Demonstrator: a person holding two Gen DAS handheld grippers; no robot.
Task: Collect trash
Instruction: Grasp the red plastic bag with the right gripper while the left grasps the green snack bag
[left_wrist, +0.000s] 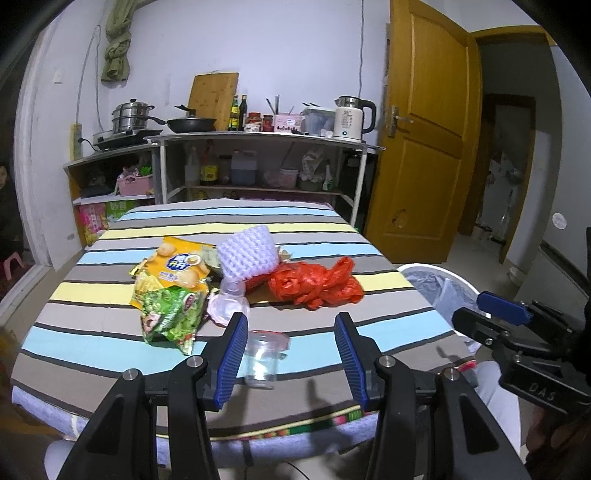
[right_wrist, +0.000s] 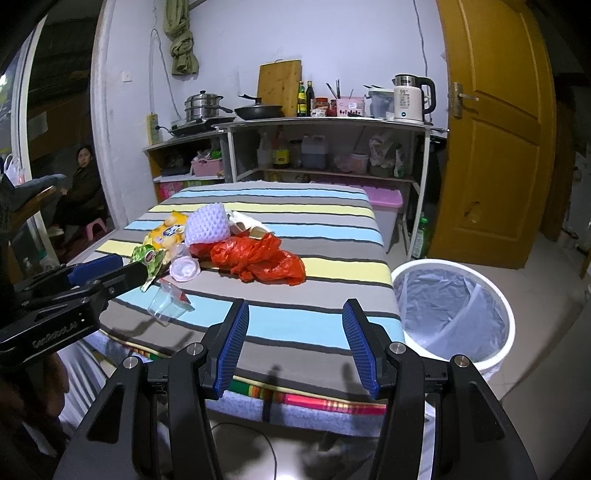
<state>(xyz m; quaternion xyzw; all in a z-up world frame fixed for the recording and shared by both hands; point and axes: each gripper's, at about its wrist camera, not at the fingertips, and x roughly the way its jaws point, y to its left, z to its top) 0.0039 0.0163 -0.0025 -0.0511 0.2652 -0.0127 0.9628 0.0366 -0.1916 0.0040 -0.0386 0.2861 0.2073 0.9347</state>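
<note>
Left wrist view: the left gripper (left_wrist: 291, 332) has its jaws spread wide, w/ a clear plastic cup (left_wrist: 263, 360) lying on its side between them, close to the left jaw & apparently not pinched. Cup is see-through, w/ a red-edged bit at its rim, resting near the front edge of the striped tabletop (left_wrist: 110, 343). Farther back sits the trash pile: a green snack bag (left_wrist: 171, 314) in front of a yellow chip bag (left_wrist: 177, 269), a pale pink plastic lid (left_wrist: 225, 308), a white foam net (left_wrist: 247, 254) & a crumpled red plastic bag (left_wrist: 314, 284).

Right wrist view: the right gripper (right_wrist: 295, 323) also has its jaws spread, nothing between them, hovering over the tabletop's front edge. The cup (right_wrist: 166, 304) lies to its left, the red bag (right_wrist: 258, 260) beyond the jaws. A white bin (right_wrist: 458, 314) w/ a clear liner stands on the floor just beside the tabletop's right side.
</note>
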